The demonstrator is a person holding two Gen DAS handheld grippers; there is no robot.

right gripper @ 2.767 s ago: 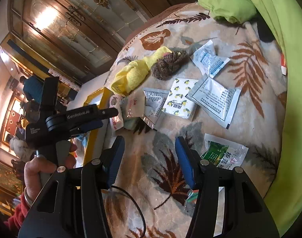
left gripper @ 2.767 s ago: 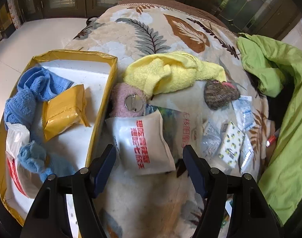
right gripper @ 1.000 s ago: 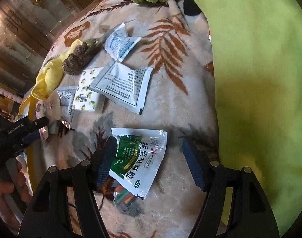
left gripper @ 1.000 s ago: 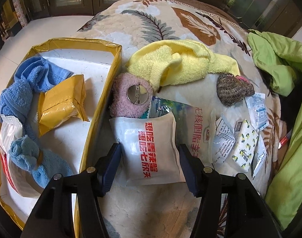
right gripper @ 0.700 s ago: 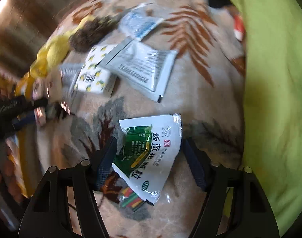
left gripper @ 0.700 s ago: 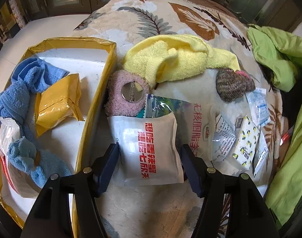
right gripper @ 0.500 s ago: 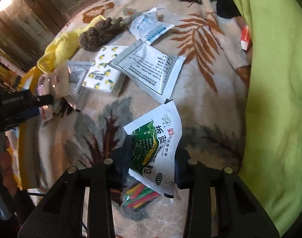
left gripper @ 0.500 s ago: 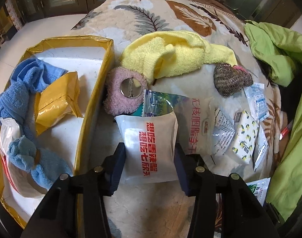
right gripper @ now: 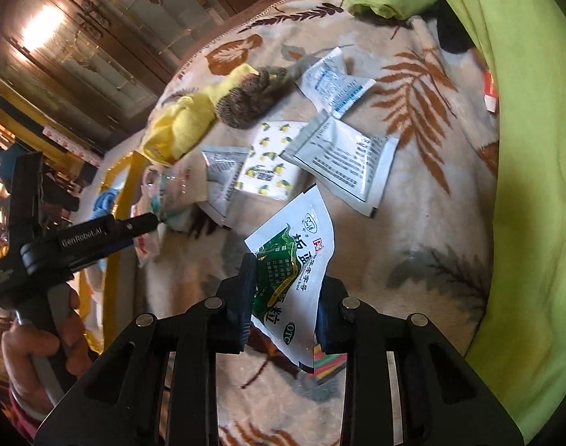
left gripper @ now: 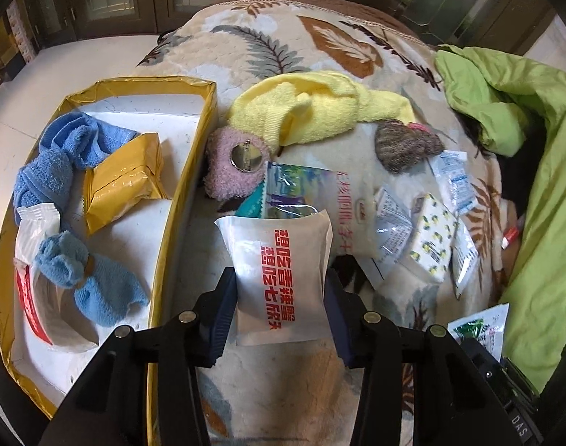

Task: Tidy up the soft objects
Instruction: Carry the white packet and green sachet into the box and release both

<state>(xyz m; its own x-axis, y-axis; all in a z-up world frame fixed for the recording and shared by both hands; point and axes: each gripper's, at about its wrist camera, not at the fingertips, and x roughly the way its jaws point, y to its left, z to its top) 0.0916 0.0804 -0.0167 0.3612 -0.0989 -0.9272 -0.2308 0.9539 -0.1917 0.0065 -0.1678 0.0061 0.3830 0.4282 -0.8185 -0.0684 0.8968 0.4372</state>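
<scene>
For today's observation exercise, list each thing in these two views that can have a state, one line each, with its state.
left gripper: shut on the white pouch
white pouch: gripped at both side edges
right gripper: shut on the green sachet
green sachet: pinched, far end raised off the blanket
yellow box: open, partly filled
yellow towel: crumpled on the blanket
blue towel: bunched inside the box

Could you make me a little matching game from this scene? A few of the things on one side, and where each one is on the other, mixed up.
Things:
1. white pouch with red lettering
2. green and white sachet
3. yellow wrapped packet
4. pink fuzzy item

Places:
A. inside the gold-edged tray
B. between the right gripper fingers
C. on the blanket just outside the tray wall
D. between the left gripper fingers

Pairs: 1-D, 2-B, 3-A, 4-C
</scene>
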